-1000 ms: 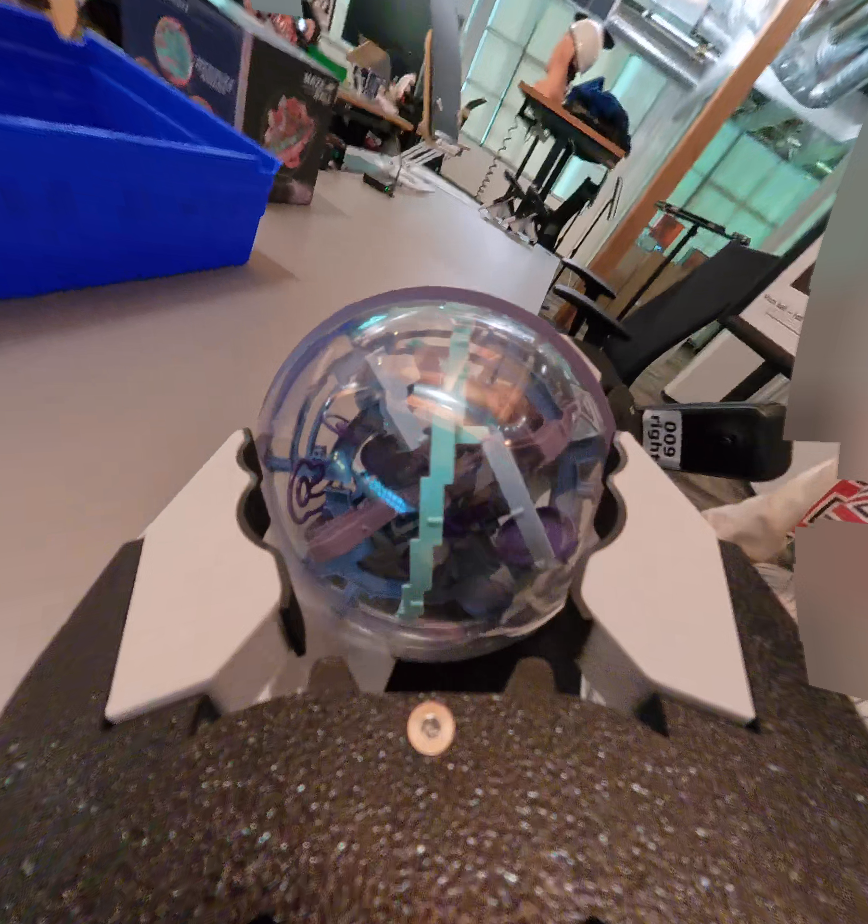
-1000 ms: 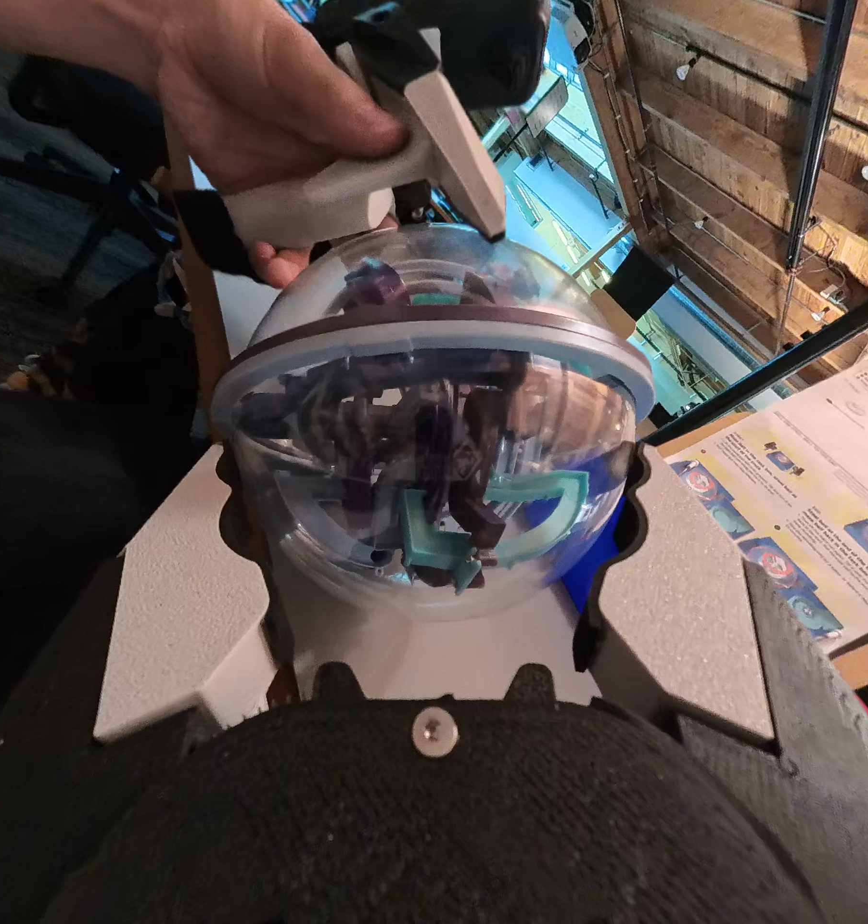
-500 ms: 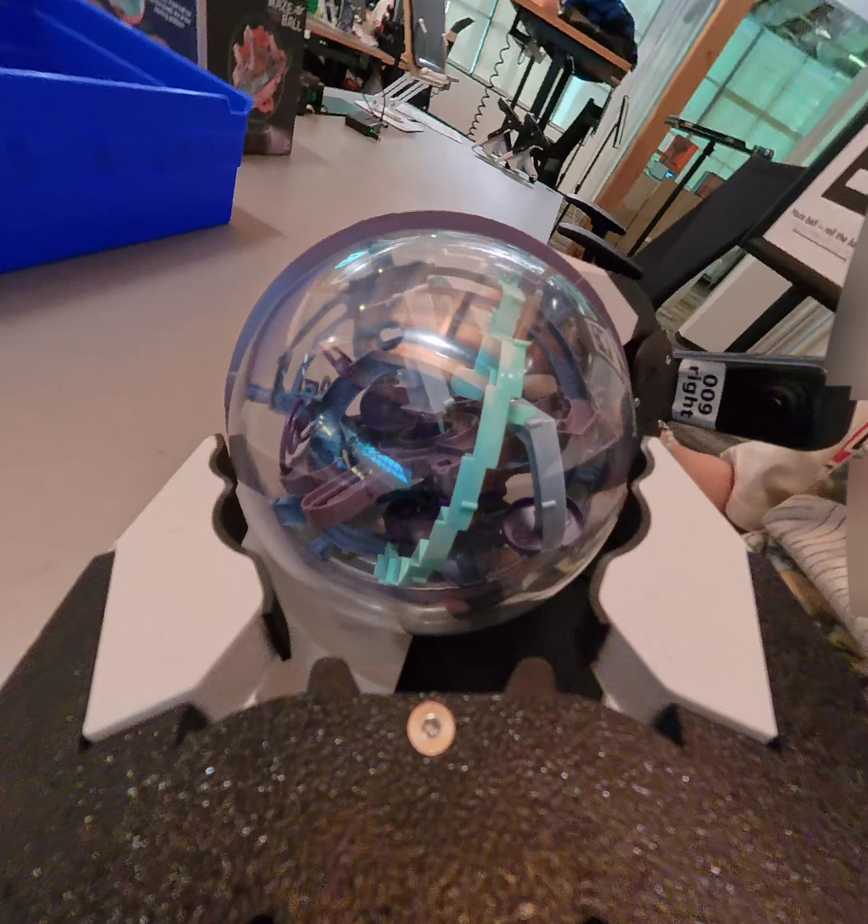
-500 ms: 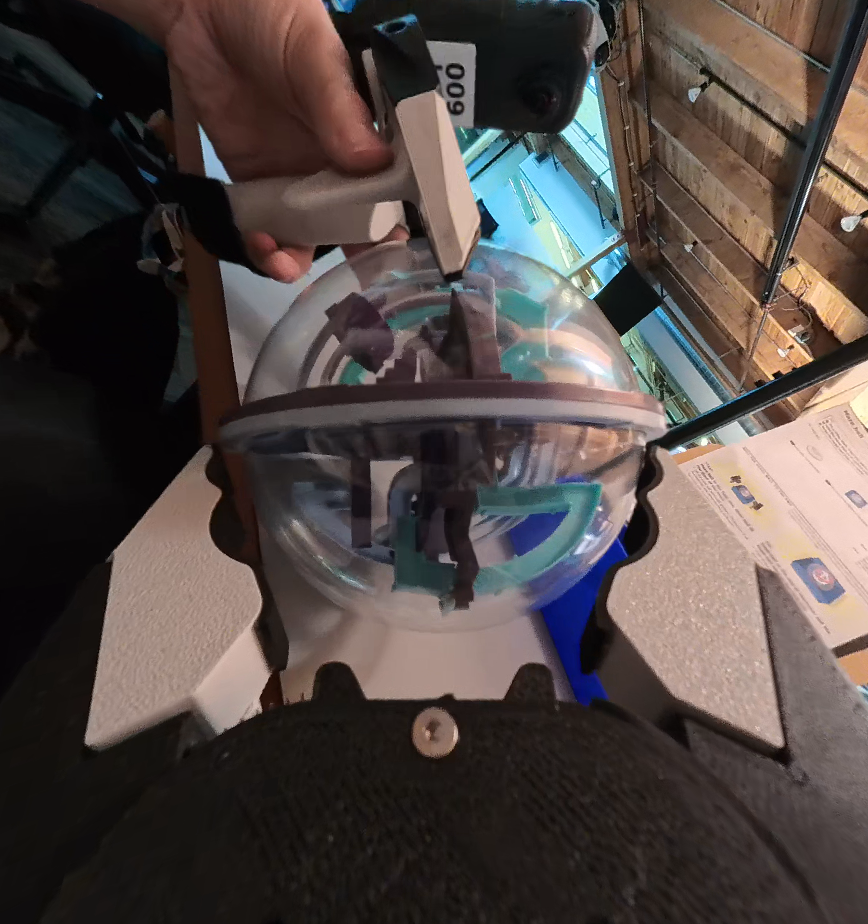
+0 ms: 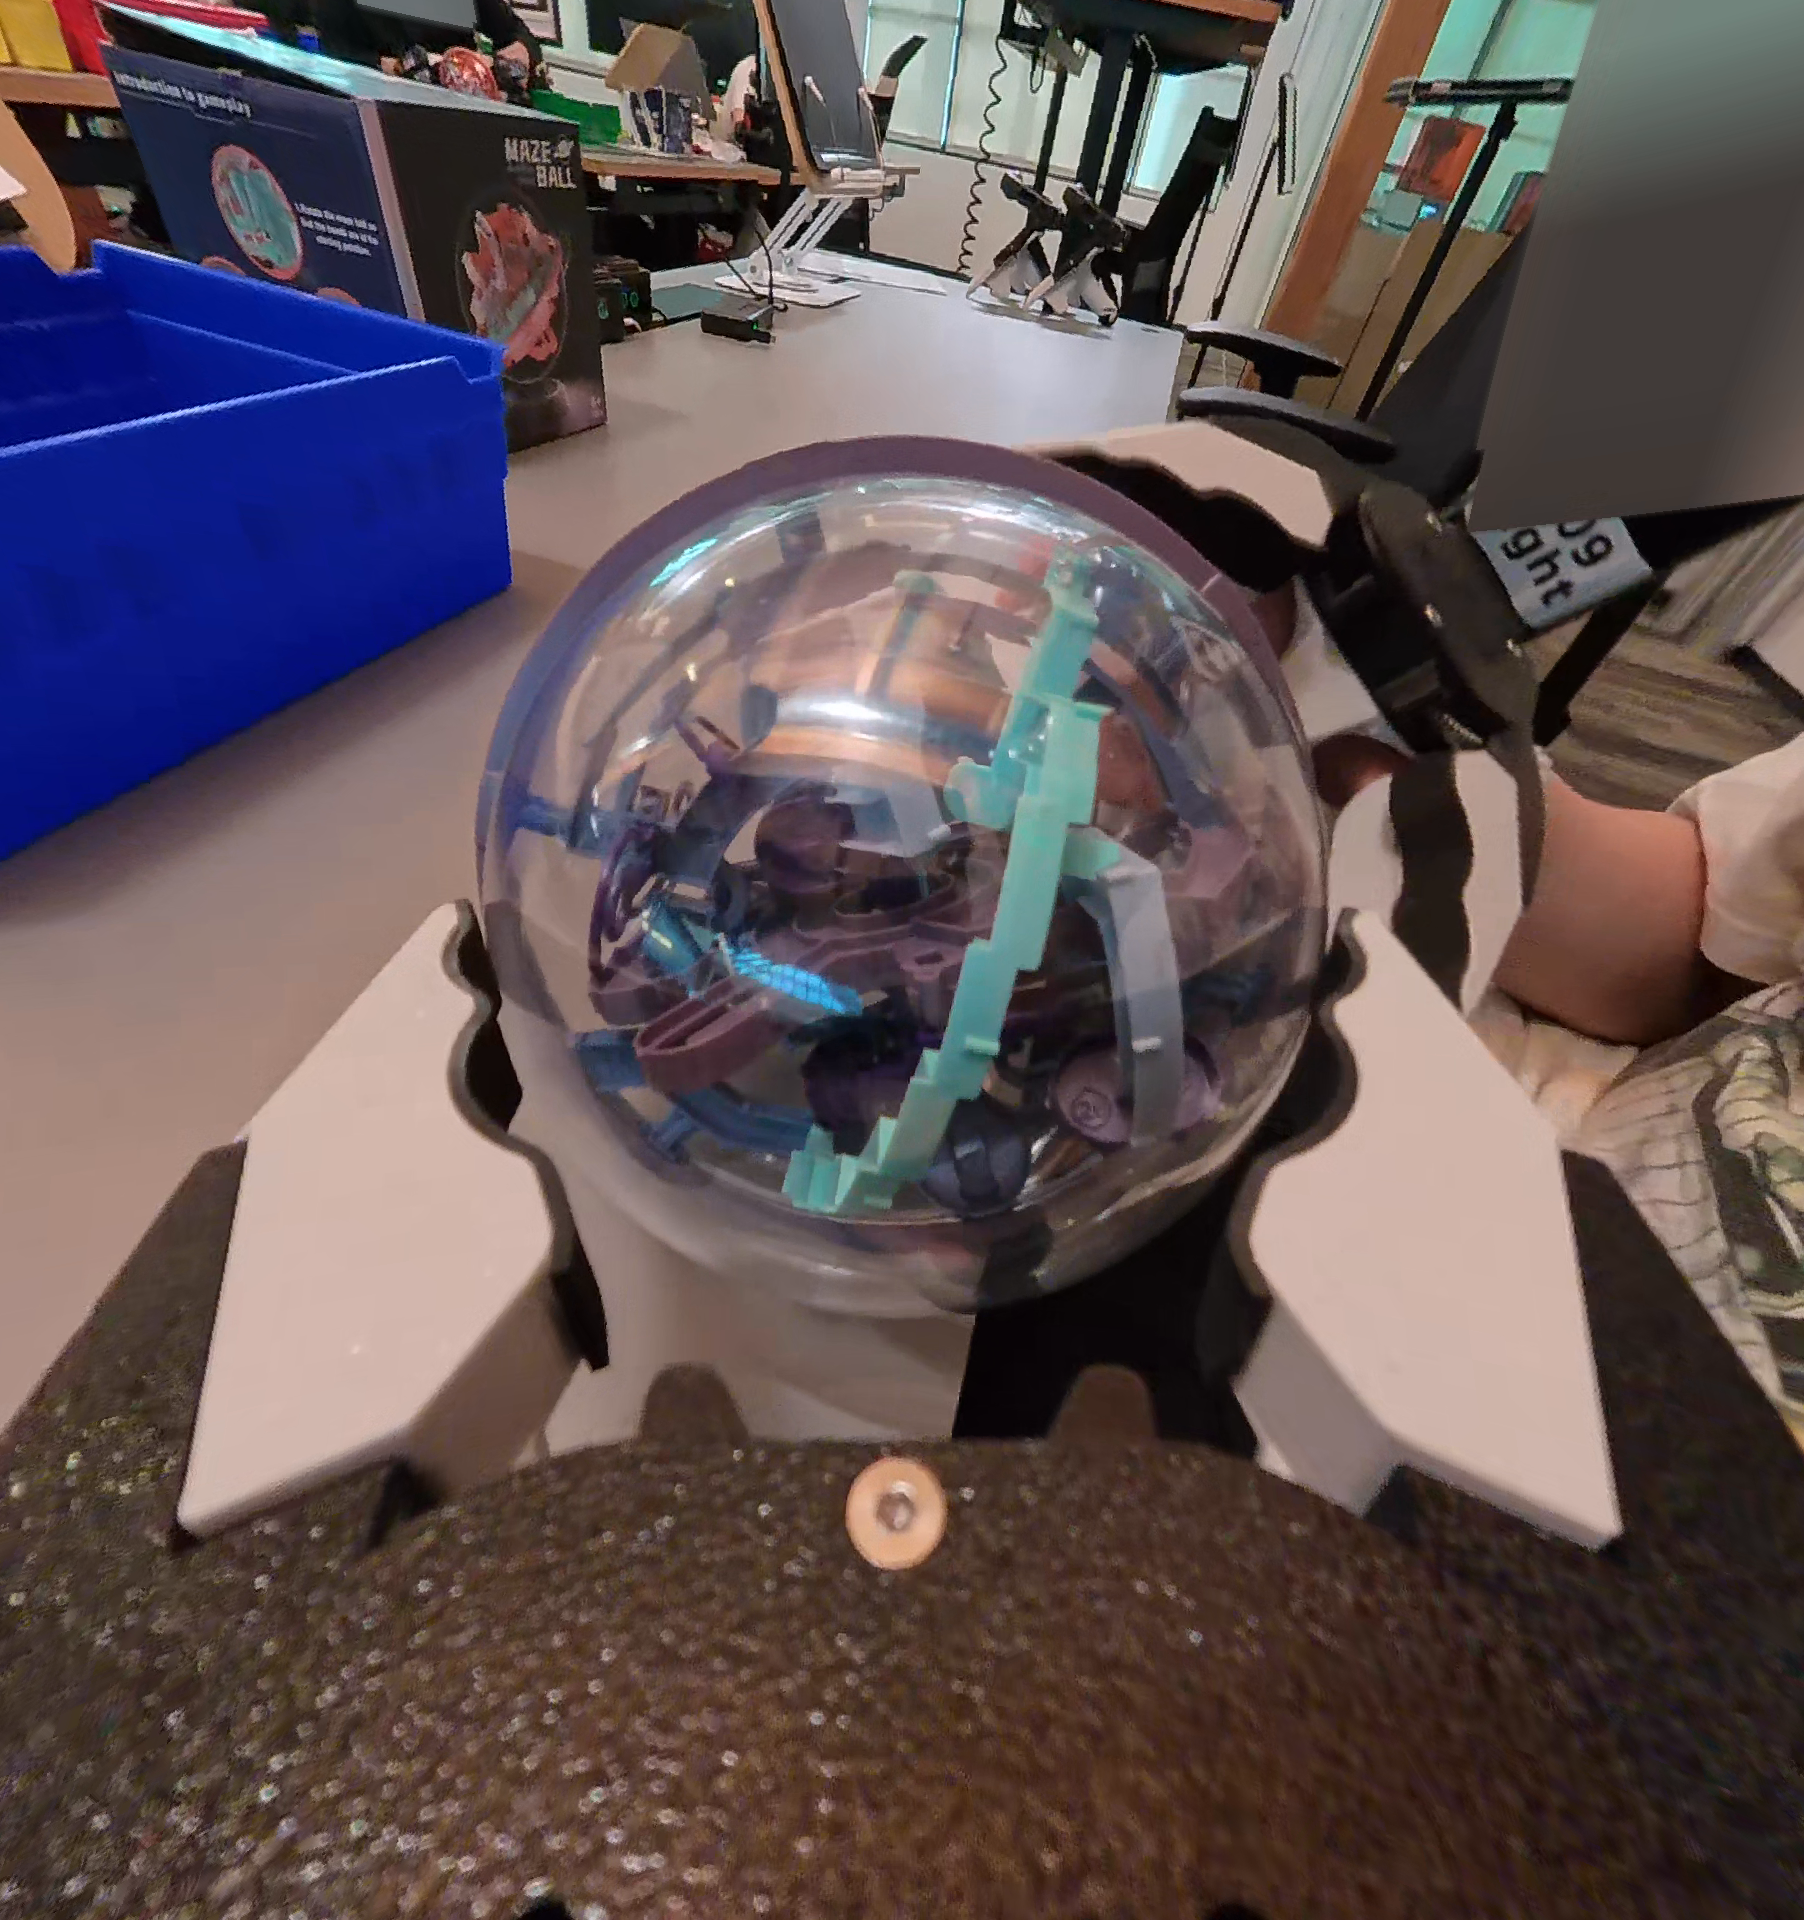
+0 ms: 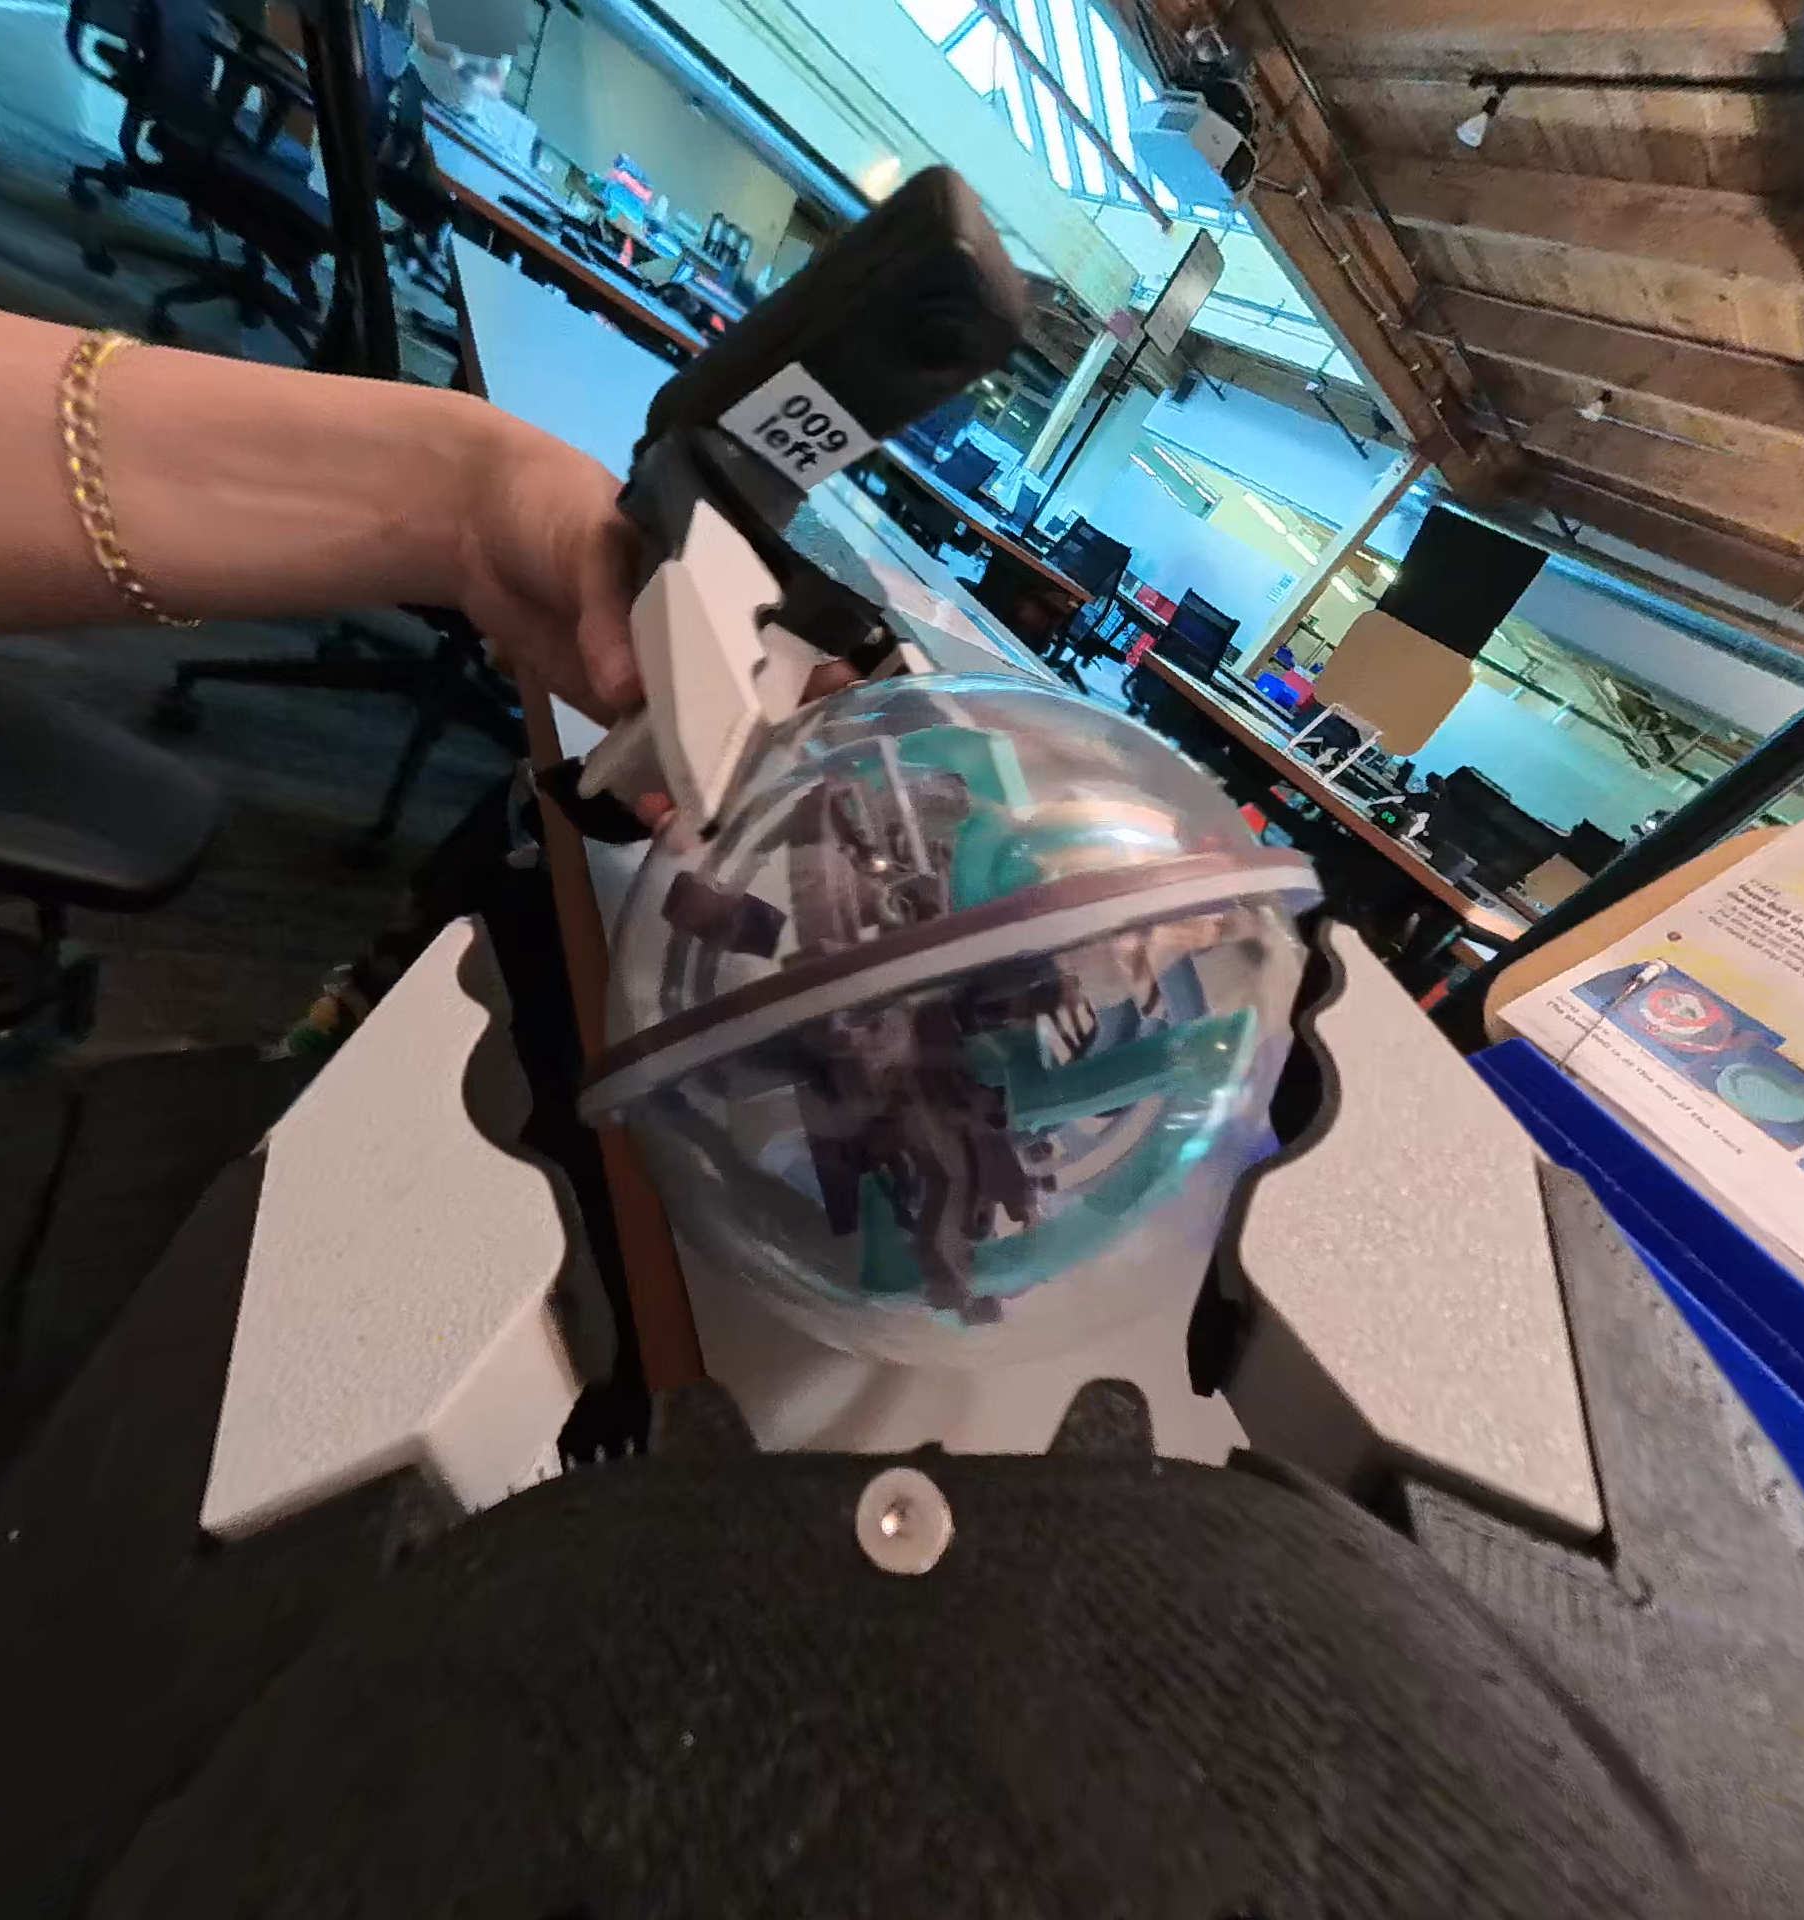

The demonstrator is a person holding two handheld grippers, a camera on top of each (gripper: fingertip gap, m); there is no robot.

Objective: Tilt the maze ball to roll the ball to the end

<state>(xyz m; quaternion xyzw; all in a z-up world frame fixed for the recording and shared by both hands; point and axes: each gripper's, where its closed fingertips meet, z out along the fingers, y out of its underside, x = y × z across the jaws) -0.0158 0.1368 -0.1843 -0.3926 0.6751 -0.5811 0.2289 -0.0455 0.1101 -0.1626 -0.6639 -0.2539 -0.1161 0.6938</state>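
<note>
Maze ball (image 5: 898, 862), clear, lifted above the table (image 5: 202, 987), clamped between both the left gripper (image 5: 903, 935) and right gripper (image 6: 939, 1039); tilting step under way, I judge; next I need small, slow tilts.

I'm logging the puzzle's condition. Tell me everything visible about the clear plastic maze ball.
The clear plastic maze ball is a transparent sphere of two domes joined at a purple-and-white seam ring, tilted in the right wrist view. Inside run teal, purple and blue tracks. It is off the grey table, clamped between the left gripper and right gripper.
</note>
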